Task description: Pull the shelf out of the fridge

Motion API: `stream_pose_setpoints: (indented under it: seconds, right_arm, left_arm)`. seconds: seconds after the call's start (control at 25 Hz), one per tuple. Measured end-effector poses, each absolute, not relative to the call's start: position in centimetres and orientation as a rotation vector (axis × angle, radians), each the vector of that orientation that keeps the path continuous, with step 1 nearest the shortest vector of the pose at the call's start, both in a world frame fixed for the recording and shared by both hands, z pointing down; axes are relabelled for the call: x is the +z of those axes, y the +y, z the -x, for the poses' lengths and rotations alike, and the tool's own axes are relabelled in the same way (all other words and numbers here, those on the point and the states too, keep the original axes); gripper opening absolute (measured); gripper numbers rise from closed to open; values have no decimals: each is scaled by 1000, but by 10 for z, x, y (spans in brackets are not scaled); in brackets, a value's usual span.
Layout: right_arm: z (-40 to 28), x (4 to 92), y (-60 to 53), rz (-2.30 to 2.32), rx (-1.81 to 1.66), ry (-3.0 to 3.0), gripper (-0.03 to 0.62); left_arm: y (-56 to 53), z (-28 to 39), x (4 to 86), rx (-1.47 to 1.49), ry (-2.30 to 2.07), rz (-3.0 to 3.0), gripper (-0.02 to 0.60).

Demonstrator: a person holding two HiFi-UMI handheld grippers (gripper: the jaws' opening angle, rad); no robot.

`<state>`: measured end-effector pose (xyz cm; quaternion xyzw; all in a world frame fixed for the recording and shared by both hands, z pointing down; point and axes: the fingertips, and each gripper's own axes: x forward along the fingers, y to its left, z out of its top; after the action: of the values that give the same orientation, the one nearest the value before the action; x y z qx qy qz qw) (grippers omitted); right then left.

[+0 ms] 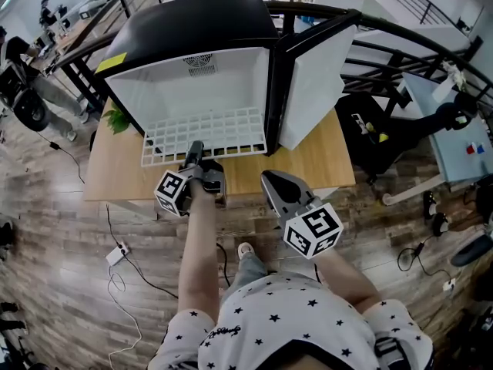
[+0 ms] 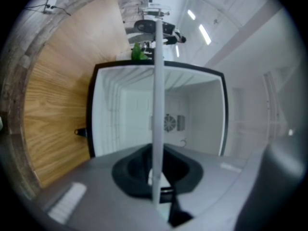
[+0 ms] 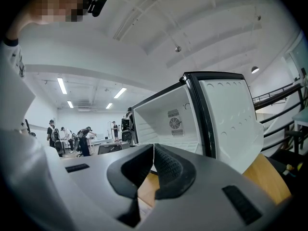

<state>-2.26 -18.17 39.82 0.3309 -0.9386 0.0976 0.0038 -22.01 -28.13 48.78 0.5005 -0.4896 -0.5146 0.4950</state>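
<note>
A small black fridge [image 1: 192, 29] with a white inside stands on a wooden table [image 1: 323, 164], its door [image 1: 312, 83] swung open to the right. The white wire shelf [image 1: 204, 133] sticks partly out of the fridge over the table. My left gripper [image 1: 196, 154] is shut on the shelf's front edge. In the left gripper view the shelf [image 2: 158, 105] shows edge-on as a thin white bar between the jaws of the left gripper [image 2: 155, 177]. My right gripper [image 1: 269, 179] hangs off the table's front edge, shut and holding nothing. The right gripper [image 3: 153, 165] points at the fridge [image 3: 168, 124].
A green plant [image 1: 117, 120] sits at the fridge's left side. A power strip [image 1: 117, 254] and cables lie on the wooden floor below the table. Black railings curve behind the fridge. A light desk [image 1: 454, 145] stands at the right, and people [image 1: 31, 75] are at the far left.
</note>
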Motion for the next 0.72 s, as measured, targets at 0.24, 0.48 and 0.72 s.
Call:
stream_pose_setpoints:
  seconds: [0.24,0.48,0.72]
  right_arm:
    - [23,393,-181,-1024,307,-2943,21]
    - [18,392,-170,-1020,302,-2958,21]
    - [18,394,-154,-995,301,-2965,21]
  left_arm:
    - [-280,219,484,-1244,-1185,-1205,31]
    - [-250,212,501,-1216,-1179,-1192,31]
    - [-224,209,506,-1207,-1184,-1206,31]
